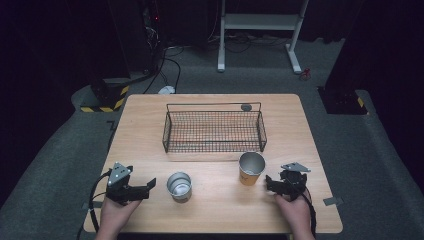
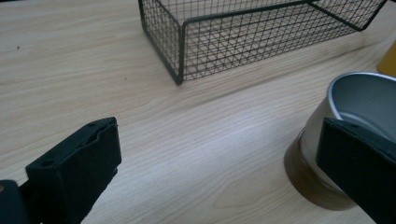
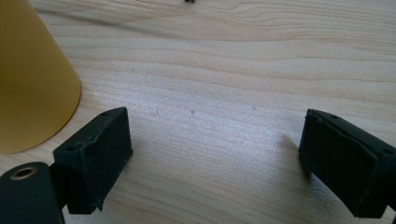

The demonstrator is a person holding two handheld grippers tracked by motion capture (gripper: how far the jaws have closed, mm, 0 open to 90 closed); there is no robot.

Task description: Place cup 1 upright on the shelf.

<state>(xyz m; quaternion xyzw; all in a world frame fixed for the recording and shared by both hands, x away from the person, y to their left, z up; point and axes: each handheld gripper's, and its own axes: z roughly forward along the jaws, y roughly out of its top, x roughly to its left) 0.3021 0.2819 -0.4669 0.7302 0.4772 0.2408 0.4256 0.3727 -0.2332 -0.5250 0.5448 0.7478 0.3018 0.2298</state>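
A short silver metal cup stands upright on the wooden table, and a taller yellow cup with a silvery inside stands to its right. My left gripper sits just left of the silver cup, jaws open with bare wood between them. In the left gripper view the silver cup shows behind the right jaw. My right gripper rests just right of the yellow cup, open and holding nothing. The right gripper view has the yellow cup at its left edge, outside the jaws.
A black wire basket stands behind the cups in the middle of the table; a small grey round object lies by its far right corner. Beyond the table are a white frame and cables on the grey floor.
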